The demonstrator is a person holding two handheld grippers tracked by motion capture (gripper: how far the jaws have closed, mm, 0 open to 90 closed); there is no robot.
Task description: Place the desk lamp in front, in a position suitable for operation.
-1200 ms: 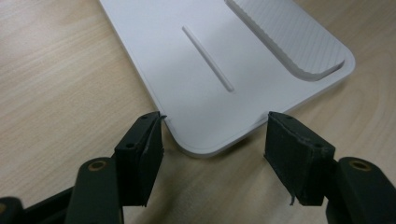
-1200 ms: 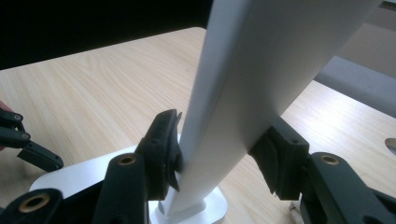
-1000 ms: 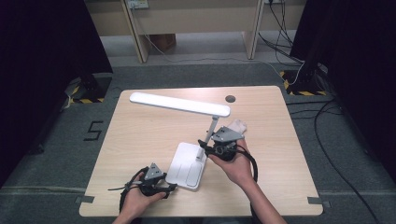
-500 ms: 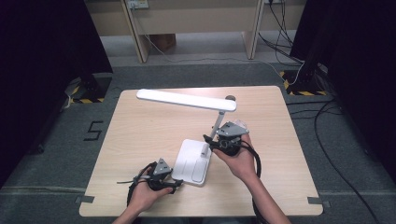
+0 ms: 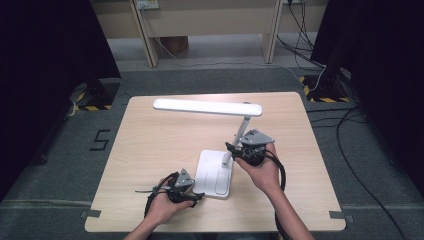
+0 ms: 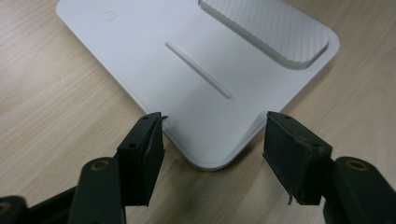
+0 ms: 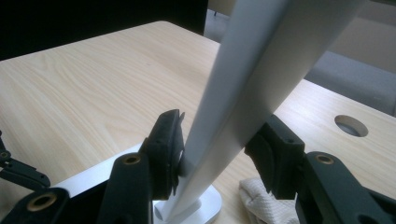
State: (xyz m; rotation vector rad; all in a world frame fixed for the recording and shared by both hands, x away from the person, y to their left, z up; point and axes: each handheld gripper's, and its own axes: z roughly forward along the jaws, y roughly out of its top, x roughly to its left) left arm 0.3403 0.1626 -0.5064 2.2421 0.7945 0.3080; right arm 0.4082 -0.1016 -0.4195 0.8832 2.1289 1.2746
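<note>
Right gripper view: right gripper point(image 7: 219, 154) closing around lamp stem point(image 7: 243, 93), jaws flanking, contact unclear; left gripper point(image 6: 219, 158) wide open, empty, base point(image 6: 196, 70) corner at 12 o'clock; next clamp.

desk lamp point(image 5: 216, 172) | white | upright on table, head level

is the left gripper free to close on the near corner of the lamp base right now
Probably yes: the left gripper is open with the lamp base corner between its pads, and nothing blocks it on the table.
</note>
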